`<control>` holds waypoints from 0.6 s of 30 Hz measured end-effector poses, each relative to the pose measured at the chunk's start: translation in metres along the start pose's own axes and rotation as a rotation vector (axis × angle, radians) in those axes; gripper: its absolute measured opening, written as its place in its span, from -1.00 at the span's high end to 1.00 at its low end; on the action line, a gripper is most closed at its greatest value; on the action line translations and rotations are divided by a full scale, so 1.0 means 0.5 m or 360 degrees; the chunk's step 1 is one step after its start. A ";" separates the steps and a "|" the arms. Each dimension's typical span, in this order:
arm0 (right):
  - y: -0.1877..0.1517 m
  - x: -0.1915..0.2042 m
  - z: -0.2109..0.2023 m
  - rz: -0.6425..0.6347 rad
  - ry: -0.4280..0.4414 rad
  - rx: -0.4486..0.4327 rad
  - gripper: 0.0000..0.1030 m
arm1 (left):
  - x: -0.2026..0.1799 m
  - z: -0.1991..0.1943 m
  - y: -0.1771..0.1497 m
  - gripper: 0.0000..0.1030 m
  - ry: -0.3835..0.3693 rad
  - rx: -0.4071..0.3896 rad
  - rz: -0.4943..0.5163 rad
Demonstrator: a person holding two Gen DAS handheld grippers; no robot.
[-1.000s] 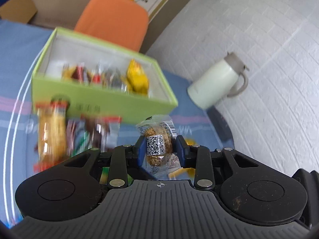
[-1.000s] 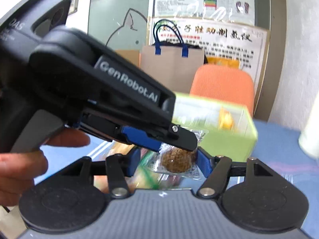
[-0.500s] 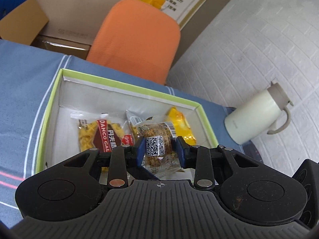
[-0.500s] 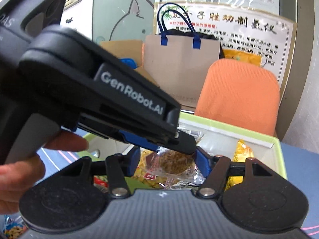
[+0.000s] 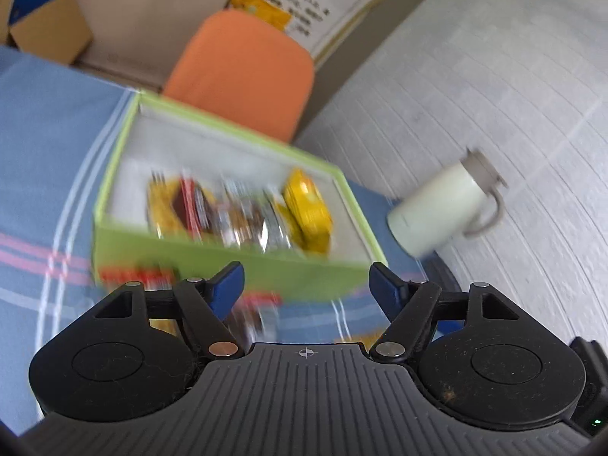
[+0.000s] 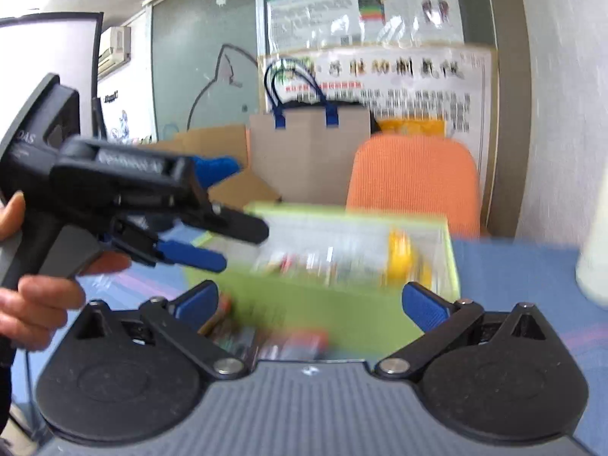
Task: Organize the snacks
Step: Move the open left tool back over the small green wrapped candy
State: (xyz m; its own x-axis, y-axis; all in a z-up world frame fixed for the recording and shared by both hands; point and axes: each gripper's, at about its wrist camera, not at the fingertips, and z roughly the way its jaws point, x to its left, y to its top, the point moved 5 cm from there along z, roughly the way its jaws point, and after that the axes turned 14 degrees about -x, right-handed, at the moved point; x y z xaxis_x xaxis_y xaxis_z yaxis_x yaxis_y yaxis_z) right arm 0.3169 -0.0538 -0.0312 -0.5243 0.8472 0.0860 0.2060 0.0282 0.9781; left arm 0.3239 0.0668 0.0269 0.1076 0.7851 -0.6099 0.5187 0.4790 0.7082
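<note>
A green box (image 5: 114, 174) with a white inside stands on the blue tablecloth and holds several wrapped snacks (image 5: 243, 216), blurred by motion. It also shows in the right wrist view (image 6: 296, 296). My left gripper (image 5: 306, 287) is open and empty, a little in front of and above the box's near wall. My right gripper (image 6: 309, 300) is open and empty, in front of the same box. The left gripper also shows in the right wrist view (image 6: 212, 212), open, to the left of the box. More snack packets (image 5: 144, 275) lie on the cloth in front of the box.
A pale green jug (image 5: 440, 205) with a grey lid stands to the right of the box. An orange chair (image 5: 243, 72) is behind the table. Cardboard boxes (image 5: 45, 26) and a paper bag (image 6: 307, 152) stand further back. A white brick wall (image 5: 494, 95) is to the right.
Both grippers held wrapped round snacks over the box half a second ago. Now both are open and empty and have pulled back from the box.
</note>
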 end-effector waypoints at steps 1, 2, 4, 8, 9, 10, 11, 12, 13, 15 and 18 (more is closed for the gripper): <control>-0.025 0.006 -0.018 0.0013 -0.0010 0.0040 -0.99 | -0.005 -0.006 -0.027 -0.13 -0.0020 0.0036 -0.0013; -0.048 0.011 -0.031 0.0014 -0.0031 0.0076 -0.99 | -0.011 -0.011 -0.057 -0.13 -0.0036 0.0077 -0.0024; -0.086 0.021 -0.051 -0.0008 -0.0067 0.0135 -0.99 | -0.022 -0.022 -0.113 -0.13 -0.0059 0.0159 -0.0047; -0.136 0.031 -0.081 -0.0028 -0.0103 0.0213 -0.99 | -0.036 -0.034 -0.189 -0.11 -0.0077 0.0255 -0.0124; -0.141 0.031 -0.082 -0.0051 -0.0138 0.0222 -0.99 | -0.039 -0.035 -0.200 -0.09 -0.0074 0.0268 -0.0137; -0.148 0.029 -0.087 -0.0083 -0.0182 0.0226 -0.99 | -0.043 -0.035 -0.207 -0.08 -0.0064 0.0280 -0.0150; -0.150 0.029 -0.090 -0.0112 -0.0211 0.0225 -0.99 | -0.048 -0.037 -0.213 -0.06 -0.0079 0.0296 -0.0158; -0.153 0.029 -0.094 -0.0120 -0.0216 0.0221 -0.99 | -0.058 -0.038 -0.217 -0.05 -0.0116 0.0309 -0.0167; -0.155 0.030 -0.101 -0.0107 -0.0203 0.0217 -0.99 | -0.068 -0.038 -0.218 -0.05 -0.0150 0.0320 -0.0184; -0.162 0.030 -0.111 -0.0063 -0.0153 0.0214 -0.99 | -0.085 -0.030 -0.224 -0.03 -0.0196 0.0344 -0.0207; -0.172 0.028 -0.123 -0.0049 -0.0127 0.0211 -0.99 | -0.101 -0.003 -0.242 0.00 -0.0163 0.0419 -0.0191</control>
State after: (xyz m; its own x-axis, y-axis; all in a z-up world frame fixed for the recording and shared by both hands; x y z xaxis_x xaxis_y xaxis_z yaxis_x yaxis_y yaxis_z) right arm 0.2411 -0.0767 -0.1024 -0.4659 0.8841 0.0361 0.3012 0.1200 0.9460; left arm 0.2545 -0.0304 -0.0275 0.1103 0.6791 -0.7257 0.7335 0.4371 0.5205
